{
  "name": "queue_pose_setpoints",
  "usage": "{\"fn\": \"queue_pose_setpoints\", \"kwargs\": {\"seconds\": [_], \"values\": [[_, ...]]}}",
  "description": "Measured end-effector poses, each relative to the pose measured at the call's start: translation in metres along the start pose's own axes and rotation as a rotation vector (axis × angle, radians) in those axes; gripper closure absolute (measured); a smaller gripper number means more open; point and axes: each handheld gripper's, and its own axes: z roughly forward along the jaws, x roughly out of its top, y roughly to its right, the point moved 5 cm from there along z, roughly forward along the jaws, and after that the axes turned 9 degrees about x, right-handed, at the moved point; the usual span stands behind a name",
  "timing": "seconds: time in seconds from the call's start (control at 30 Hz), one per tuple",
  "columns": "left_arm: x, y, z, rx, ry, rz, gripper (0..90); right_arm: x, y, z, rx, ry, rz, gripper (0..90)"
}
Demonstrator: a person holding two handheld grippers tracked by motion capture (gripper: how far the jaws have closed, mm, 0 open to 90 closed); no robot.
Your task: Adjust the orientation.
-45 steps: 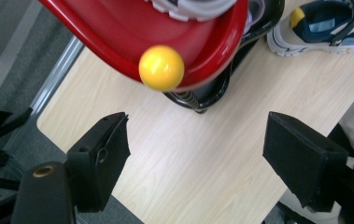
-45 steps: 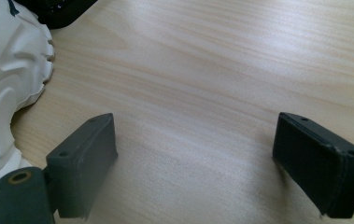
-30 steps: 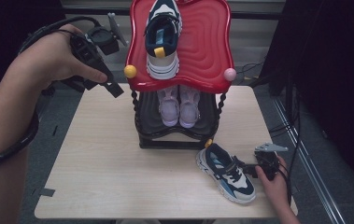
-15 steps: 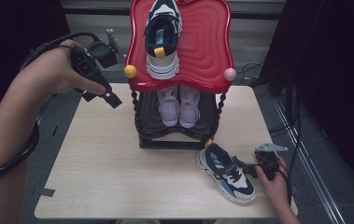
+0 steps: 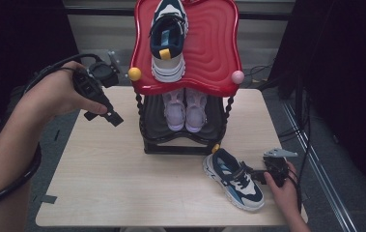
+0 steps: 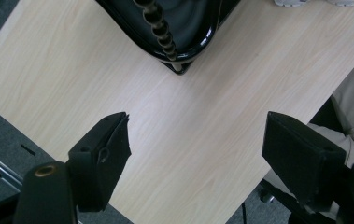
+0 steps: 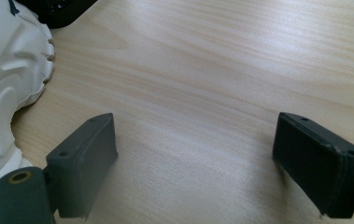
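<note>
1. The sneaker (image 5: 233, 180) lies on the tabletop (image 5: 122, 183) before the shoe rack (image 5: 185, 140), touching the right hand-held gripper (image 5: 254, 175), which sits just to its right; toe pointing toward the person, long axis diagonal.
2. Right hand-held gripper: jaws wide apart, gripping nothing.
3. Left hand-held gripper (image 5: 110, 116) is well apart, jaws wide, empty.
4. Since earlier frames, the left hand has sunk toward the tabletop; the right kept still.

Pale wood-grain laminate tabletop (image 5: 122, 183) carries a black two-tier shoe rack with a red wavy top tray (image 5: 185, 140) at rear centre. A white, navy and blue sneaker (image 5: 233, 179) lies front right, near the rack's corner.
</note>
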Motion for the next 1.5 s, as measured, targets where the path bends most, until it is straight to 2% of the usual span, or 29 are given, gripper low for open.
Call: {"fn": "queue_pose_setpoints", "kwargs": {"seconds": [0.2, 0.5, 0.7, 0.87, 0.97, 1.17, 1.3, 1.5], "values": [[-0.007, 0.004, 0.012, -0.009, -0.009, -0.002, 22.9, 0.0, 0.0, 0.0, -0.001, 0.0, 0.001, 12.8], [-0.019, 0.012, 0.041, -0.043, -0.002, -0.008, 23.0, 0.0, 0.0, 0.0, -0.001, 0.001, 0.001, 12.8], [-0.029, 0.018, 0.059, -0.051, -0.002, -0.01, 23.1, 0.0, 0.0, 0.0, 0.0, 0.002, 0.002, 12.8], [-0.038, 0.026, 0.079, -0.074, 0.001, 0.001, 23.2, 0.0, -0.001, 0.0, -0.001, 0.003, 0.003, 12.8], [-0.042, 0.03, 0.09, -0.084, 0.005, -0.015, 23.3, 0.0, -0.001, 0.0, -0.001, 0.003, 0.003, 12.8], [-0.049, 0.036, 0.113, -0.114, 0.005, -0.009, 23.3, -0.001, -0.001, 0.0, -0.001, 0.001, 0.007, 12.9], [-0.051, 0.04, 0.126, -0.122, 0.03, -0.009, 23.3, -0.001, -0.001, -0.001, -0.001, -0.002, 0.003, 12.8], [-0.054, 0.049, 0.149, -0.139, 0.099, -0.015, 23.3, -0.001, -0.001, -0.001, -0.001, -0.005, 0.003, 12.9]]}}
